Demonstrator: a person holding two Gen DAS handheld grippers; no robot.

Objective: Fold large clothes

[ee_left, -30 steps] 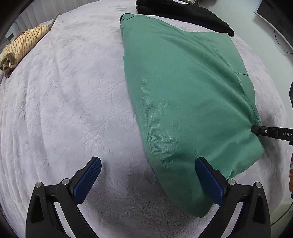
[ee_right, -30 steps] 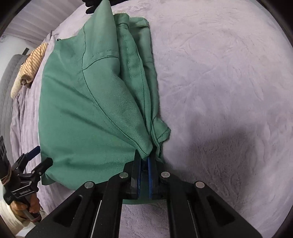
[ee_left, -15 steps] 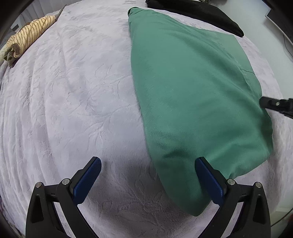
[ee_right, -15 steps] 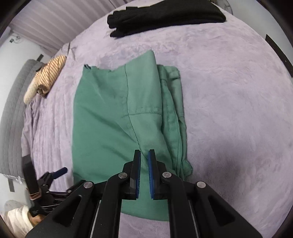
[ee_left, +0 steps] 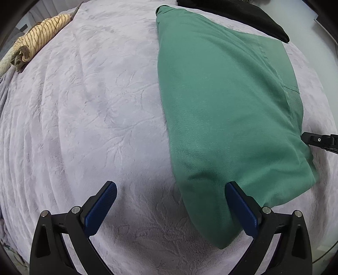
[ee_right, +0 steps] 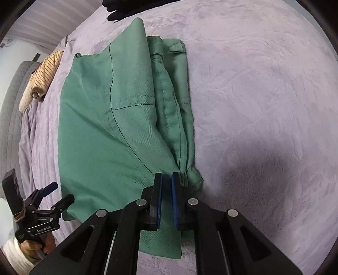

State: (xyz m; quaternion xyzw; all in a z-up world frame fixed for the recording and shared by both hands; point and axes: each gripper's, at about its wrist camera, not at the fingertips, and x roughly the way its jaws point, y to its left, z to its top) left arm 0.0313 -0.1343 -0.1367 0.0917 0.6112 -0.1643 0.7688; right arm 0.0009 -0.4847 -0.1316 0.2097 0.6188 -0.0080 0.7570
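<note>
Item 1, green garment [ee_left: 221, 101]: folded, lying flat on the lilac plush bedspread [ee_left: 95, 105]. In my left wrist view it fills the right half, from 12 o'clock down to 5 o'clock. In my right wrist view it runs from centre toward 9 o'clock, with seams, a stitched placket and bunched layers along its 3 o'clock edge.

Item 2, my left gripper [ee_left: 171, 208]: released, blue pads spread wide, nothing between them. The right-hand pad sits over the near corner of the green garment; I cannot tell whether it touches the cloth. The other pad hangs over bare bedspread. In the right wrist view this same gripper appears at 8 o'clock, just beside the garment's near left corner, with my hand [ee_right: 40, 246] and a pale sleeve below it.

Item 3, my right gripper [ee_right: 166, 179]: clenched almost fully, only a narrow slit between the blue pads. Green cloth shows directly under the tips at the garment's near edge, but I cannot tell whether any fabric is pinched. From the left wrist view its black tip enters at 3 o'clock, meeting the garment's right edge.

Item 4, striped tan cloth [ee_left: 36, 40]: rolled, at 10 o'clock, well apart from the garment.

Item 5, black clothing [ee_left: 238, 12]: at 1 o'clock, just beyond the garment's far edge.
</note>
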